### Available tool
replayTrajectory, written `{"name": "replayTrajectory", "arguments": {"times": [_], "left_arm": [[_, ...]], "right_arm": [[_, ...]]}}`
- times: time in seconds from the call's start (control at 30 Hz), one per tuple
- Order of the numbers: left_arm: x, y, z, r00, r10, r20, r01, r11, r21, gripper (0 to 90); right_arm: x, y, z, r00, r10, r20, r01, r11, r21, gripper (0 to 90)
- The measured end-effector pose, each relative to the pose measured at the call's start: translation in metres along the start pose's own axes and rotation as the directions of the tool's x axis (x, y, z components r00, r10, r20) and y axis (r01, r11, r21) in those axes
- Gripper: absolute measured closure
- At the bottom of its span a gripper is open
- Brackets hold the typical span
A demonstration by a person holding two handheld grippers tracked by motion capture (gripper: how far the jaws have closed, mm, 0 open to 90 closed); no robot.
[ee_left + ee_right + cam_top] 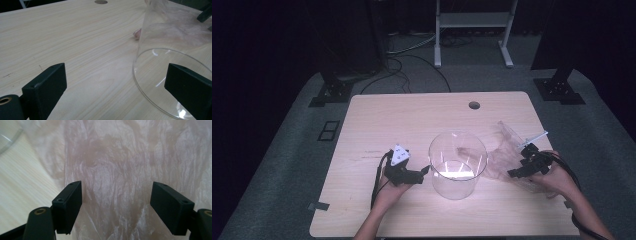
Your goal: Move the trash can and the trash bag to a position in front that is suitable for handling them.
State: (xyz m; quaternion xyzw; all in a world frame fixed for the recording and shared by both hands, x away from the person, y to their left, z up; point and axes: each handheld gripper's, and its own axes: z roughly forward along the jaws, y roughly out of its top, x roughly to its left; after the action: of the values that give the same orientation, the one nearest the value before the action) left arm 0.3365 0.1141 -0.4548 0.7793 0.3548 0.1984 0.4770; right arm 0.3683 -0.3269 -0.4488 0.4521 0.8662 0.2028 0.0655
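A pale wooden table (377,115) with a round cable hole (474,105) was set on grey carpet (287,165) in a dark room, a white metal stand (472,30) behind it. A clear glass cylinder (457,165) stood upright near the table's middle. The left gripper (418,174) was held unclenched just beside it. The right gripper (518,167), jaws spread, was aimed at a crumpled clear plastic bag (112,170).

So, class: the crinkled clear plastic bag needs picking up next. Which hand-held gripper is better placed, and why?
Right. The right hand-held gripper has open jaws either side of the plastic bag. The left hand-held gripper faces the clear cylinder, away from the bag.
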Motion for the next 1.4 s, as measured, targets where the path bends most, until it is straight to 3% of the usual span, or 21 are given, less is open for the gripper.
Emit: {"name": "replayTrajectory", "arguments": {"times": [0.3, 0.47, 0.67, 0.8, 0.97, 1.13, 1.3, 1.4], "left_arm": [[0.008, -0.001, -0.007, 0.9996, -0.025, -0.011, 0.025, 0.9997, 0.000, 2.8], [0.012, -0.003, -0.015, 0.9992, -0.038, -0.011, 0.038, 0.9993, -0.004, 2.8], [0.016, -0.005, -0.020, 0.9984, -0.053, -0.017, 0.053, 0.9985, -0.009, 2.8], [0.016, -0.007, -0.020, 0.9978, -0.066, 0.006, 0.066, 0.9978, -0.001, 3.6], [0.016, -0.006, -0.023, 0.9977, -0.056, 0.037, 0.056, 0.9984, 0.002, 3.6], [0.018, -0.008, -0.025, 0.9969, -0.065, 0.045, 0.065, 0.9979, 0.004, 3.6], [0.020, -0.008, -0.025, 0.9966, -0.066, 0.050, 0.065, 0.9978, 0.008, 3.7], [0.020, -0.007, -0.027, 0.9959, -0.063, 0.065, 0.063, 0.9980, 0.006, 4.2]], "right_arm": [[0.005, -0.003, 0.000, 0.9982, -0.021, 0.057, 0.018, 0.999, 0.041, 54.9], [0.019, -0.009, -0.005, 0.9979, -0.056, 0.034, 0.052, 0.994, 0.092, 69.8], [0.034, -0.020, -0.009, 0.9989, -0.047, -0.003, 0.047, 0.990, 0.129, 86.2], [0.039, -0.027, -0.011, 0.9985, -0.034, -0.043, 0.039, 0.992, 0.122, 89.2], [0.036, -0.035, -0.022, 0.9942, 0.003, -0.108, 0.006, 0.996, 0.084, 89.5], [0.031, -0.040, -0.045, 0.9925, 0.015, -0.121, -0.012, 1.000, 0.025, 89.6], [0.028, -0.041, -0.067, 0.9945, -0.001, -0.105, 0.000, 1.000, -0.012, 89.6], [0.028, -0.039, -0.089, 0.9941, -0.010, -0.108, 0.004, 0.998, -0.060, 89.6]]}}
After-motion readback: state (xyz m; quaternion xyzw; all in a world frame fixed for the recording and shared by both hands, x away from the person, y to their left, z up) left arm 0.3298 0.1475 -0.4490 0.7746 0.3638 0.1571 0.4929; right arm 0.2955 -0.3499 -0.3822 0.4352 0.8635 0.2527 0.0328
